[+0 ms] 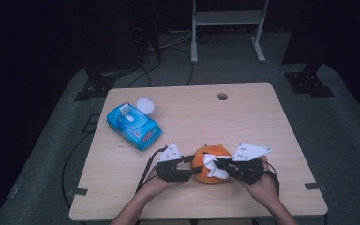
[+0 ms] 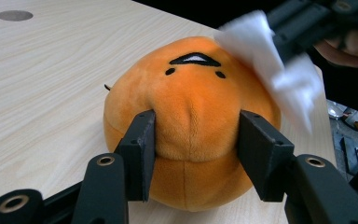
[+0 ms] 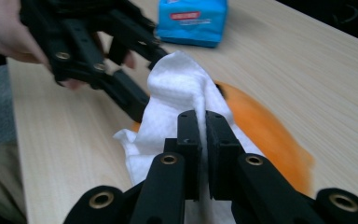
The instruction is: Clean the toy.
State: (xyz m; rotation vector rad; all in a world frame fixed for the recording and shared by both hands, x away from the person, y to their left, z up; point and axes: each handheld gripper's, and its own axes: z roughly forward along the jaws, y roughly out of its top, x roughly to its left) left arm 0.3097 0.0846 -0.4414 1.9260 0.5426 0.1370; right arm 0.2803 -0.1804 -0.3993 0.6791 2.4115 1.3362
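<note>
High view: the plush sits at the table's near edge, squeezed by the left gripper. The right gripper pinches a wipe on it. Wiping seems underway; next, sweep across while holding steady.

A blue wipes pack lies on the left of the pale wooden tabletop, with a small white round lid just beside its far end. A round hole sits near the tabletop's far edge.
</note>
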